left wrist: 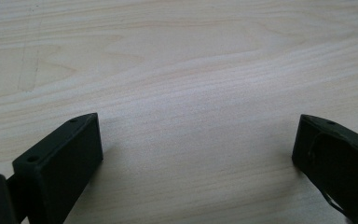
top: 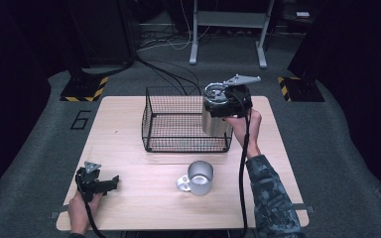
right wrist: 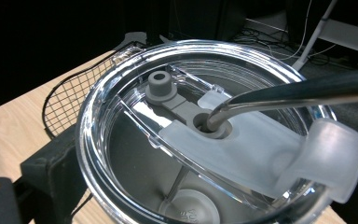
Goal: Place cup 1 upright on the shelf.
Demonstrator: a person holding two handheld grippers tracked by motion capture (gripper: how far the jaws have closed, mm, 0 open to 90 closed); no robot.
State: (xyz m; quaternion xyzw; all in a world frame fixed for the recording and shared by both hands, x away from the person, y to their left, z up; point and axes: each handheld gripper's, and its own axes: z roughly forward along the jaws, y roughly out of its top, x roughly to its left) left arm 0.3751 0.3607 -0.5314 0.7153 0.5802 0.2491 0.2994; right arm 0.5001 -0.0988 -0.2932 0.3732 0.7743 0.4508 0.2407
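Pale wood counter [top: 129, 208], frame centre. Right hand-held gripper [top: 226, 102] clamps steel tumbler [top: 213, 121] above wire basket [top: 178, 119]: rigid, slick, weighty; grasp below lid [right wrist: 191, 121]. Left hand-held gripper [top: 110, 182] gapes, idle.

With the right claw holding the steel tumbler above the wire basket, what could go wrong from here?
1. The right claw grips the tumbler near its clear lid; the smooth steel body hangs below and might slip.
2. The tumbler is at the wire basket right wall, so lowering it could catch the rim.
3. The bent metal straw sticks out through the lid and may snag the mesh.
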